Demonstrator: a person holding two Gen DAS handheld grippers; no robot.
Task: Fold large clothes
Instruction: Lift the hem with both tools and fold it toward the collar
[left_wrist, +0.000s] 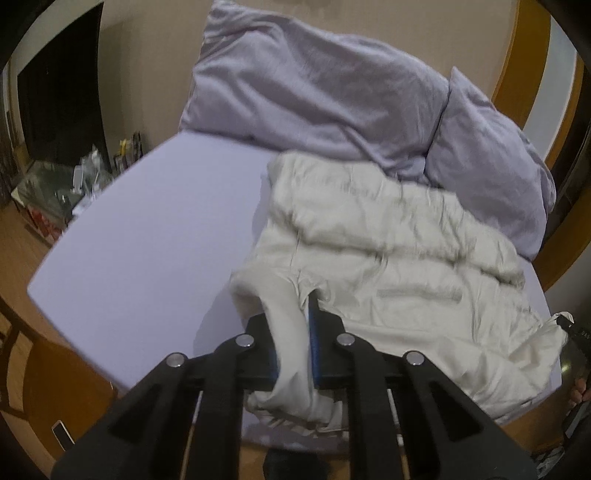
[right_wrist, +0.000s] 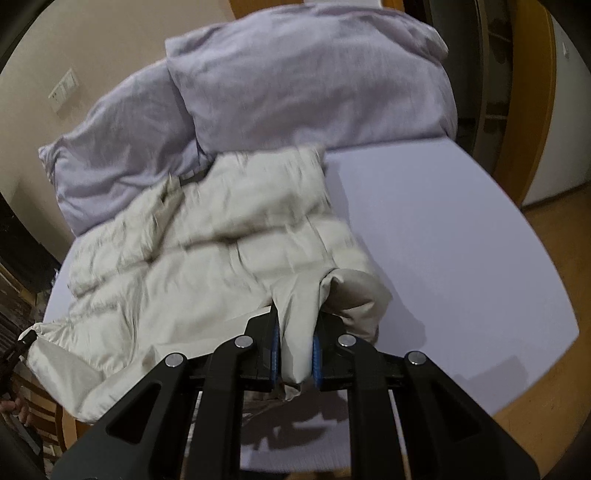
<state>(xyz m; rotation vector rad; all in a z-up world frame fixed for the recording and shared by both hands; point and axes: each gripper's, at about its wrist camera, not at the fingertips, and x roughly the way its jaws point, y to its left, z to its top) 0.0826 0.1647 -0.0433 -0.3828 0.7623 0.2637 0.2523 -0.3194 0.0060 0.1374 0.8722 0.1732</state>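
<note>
My left gripper (left_wrist: 291, 347) is squeezing a bunched fold of the puffy cream jacket (left_wrist: 388, 251) between its blue pads, and my right gripper (right_wrist: 295, 350) is pinching another fold of the same jacket (right_wrist: 207, 251) just as tightly. So both of my jaws are clamped on cloth at the jacket's near edge, one at each near corner. The rest of the jacket is lying spread on the pale purple bed (left_wrist: 140, 229), with its far end reaching the two grey pillows (left_wrist: 314, 92). I am guessing the jacket is light, soft and squashy, and it is sagging between my two grips. Its smooth cloth is looking a bit slippery, so I am thinking a thick bunch is safer to hold than a thin edge. The near corners are seeming like good places to hold for folding it over.
</note>
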